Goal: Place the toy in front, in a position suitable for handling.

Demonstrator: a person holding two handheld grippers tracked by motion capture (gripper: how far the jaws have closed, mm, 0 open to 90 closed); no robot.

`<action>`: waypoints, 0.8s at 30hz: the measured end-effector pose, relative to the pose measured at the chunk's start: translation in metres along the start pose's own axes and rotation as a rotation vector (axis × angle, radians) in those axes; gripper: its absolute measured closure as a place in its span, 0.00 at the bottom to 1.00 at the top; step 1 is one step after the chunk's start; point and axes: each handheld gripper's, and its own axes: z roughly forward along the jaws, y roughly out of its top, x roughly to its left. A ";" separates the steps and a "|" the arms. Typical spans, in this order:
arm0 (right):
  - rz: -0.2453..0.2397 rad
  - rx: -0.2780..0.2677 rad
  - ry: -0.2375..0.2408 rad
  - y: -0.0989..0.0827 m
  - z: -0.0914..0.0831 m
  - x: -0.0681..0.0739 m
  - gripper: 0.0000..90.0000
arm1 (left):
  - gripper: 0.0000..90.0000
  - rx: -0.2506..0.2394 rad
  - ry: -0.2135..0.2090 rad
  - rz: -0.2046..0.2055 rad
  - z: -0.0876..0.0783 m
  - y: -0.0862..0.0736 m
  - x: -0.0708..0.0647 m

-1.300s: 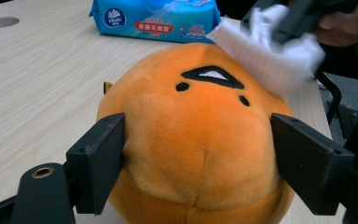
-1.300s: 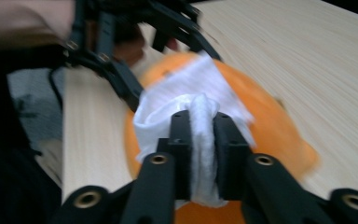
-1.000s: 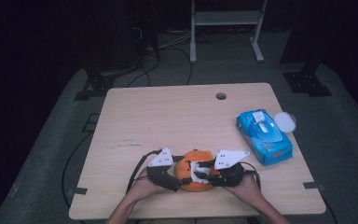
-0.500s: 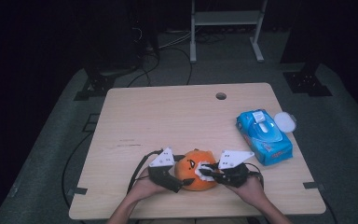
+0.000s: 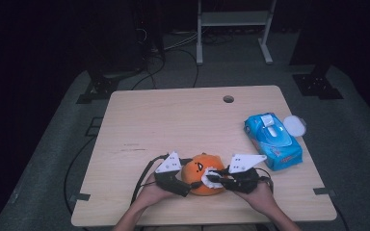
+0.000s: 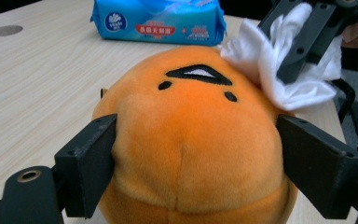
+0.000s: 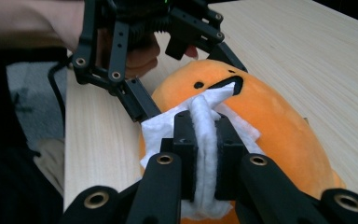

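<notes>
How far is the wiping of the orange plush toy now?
Done: a white wipe is out of the blue pack. In hand: the left gripper clamps the orange plush toy; the right gripper, shut on the wipe, presses it beside the face. Left: the other sides, not yet touched.

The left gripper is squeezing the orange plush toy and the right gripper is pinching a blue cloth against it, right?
Not quite: the cloth is white, not blue. The right gripper view shows the right gripper pinching a white wipe against the orange plush toy. The blue thing is the wipes pack. The left gripper does squeeze the toy.
</notes>
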 end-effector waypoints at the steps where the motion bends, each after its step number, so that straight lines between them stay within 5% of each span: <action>1: 0.000 0.000 0.000 0.000 0.000 0.000 0.91 | 0.17 0.004 -0.003 -0.001 -0.001 -0.001 0.000; 3: 0.021 -0.004 0.008 -0.002 0.000 -0.003 0.91 | 0.17 0.000 -0.003 -0.016 -0.003 -0.004 0.002; 8: 0.078 -0.002 -0.074 -0.018 -0.017 -0.020 0.91 | 0.17 -0.013 -0.006 -0.047 -0.004 -0.006 0.005; 12: 0.108 0.002 -0.094 -0.025 -0.023 -0.025 0.91 | 0.17 -0.016 -0.002 -0.051 -0.004 -0.006 0.005; 15: 0.105 -0.004 -0.084 -0.024 -0.022 -0.021 0.91 | 0.17 -0.016 0.003 -0.056 -0.003 -0.006 0.005; 17: 0.068 -0.019 -0.029 -0.017 -0.015 -0.009 0.91 | 0.17 -0.018 0.007 -0.070 -0.004 -0.007 0.006; 20: 0.008 0.004 -0.047 -0.014 -0.010 -0.001 0.91 | 0.17 -0.010 0.011 -0.080 -0.005 -0.008 0.006; 24: 0.068 -0.001 -0.066 -0.019 -0.016 -0.016 0.91 | 0.18 -0.005 0.006 -0.103 -0.007 -0.009 0.009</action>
